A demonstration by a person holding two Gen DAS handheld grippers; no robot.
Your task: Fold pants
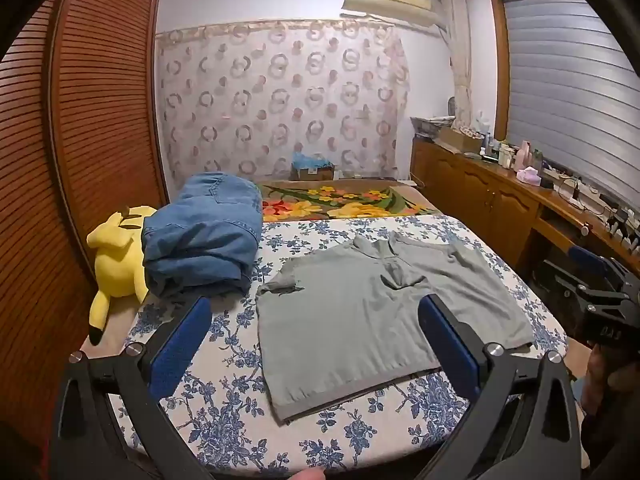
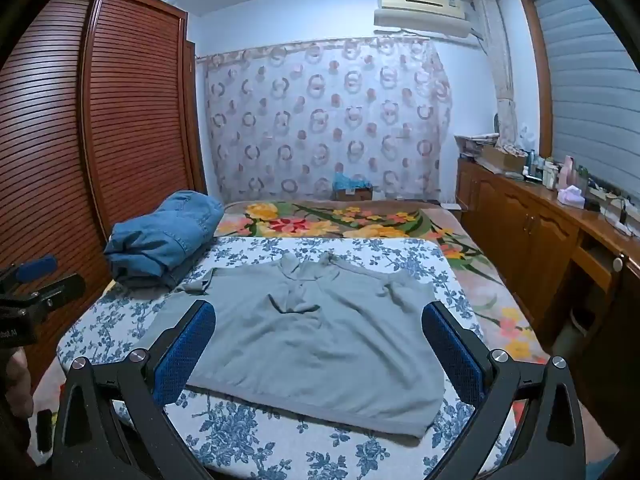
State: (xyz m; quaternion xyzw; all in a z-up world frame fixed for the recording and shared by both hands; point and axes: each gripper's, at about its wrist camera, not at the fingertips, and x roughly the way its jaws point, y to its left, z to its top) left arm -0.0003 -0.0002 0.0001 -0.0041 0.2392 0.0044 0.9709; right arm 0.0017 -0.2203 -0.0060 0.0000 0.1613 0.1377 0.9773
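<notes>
A pair of blue denim pants (image 1: 202, 236) lies folded in a thick stack at the far left of the bed, also in the right wrist view (image 2: 162, 236). A grey polo shirt (image 1: 372, 312) lies spread flat on the blue floral sheet (image 1: 224, 408), also in the right wrist view (image 2: 316, 340). My left gripper (image 1: 314, 312) is open and empty, held above the shirt's near edge. My right gripper (image 2: 318, 320) is open and empty above the shirt. The right gripper shows at the left view's right edge (image 1: 600, 304), the left gripper at the right view's left edge (image 2: 32, 292).
A yellow plush toy (image 1: 116, 264) lies beside the pants at the bed's left edge, by the wooden slatted wardrobe (image 1: 80, 120). A flowered blanket (image 1: 340, 200) covers the far bed. A wooden counter (image 1: 520, 200) with bottles runs along the right wall.
</notes>
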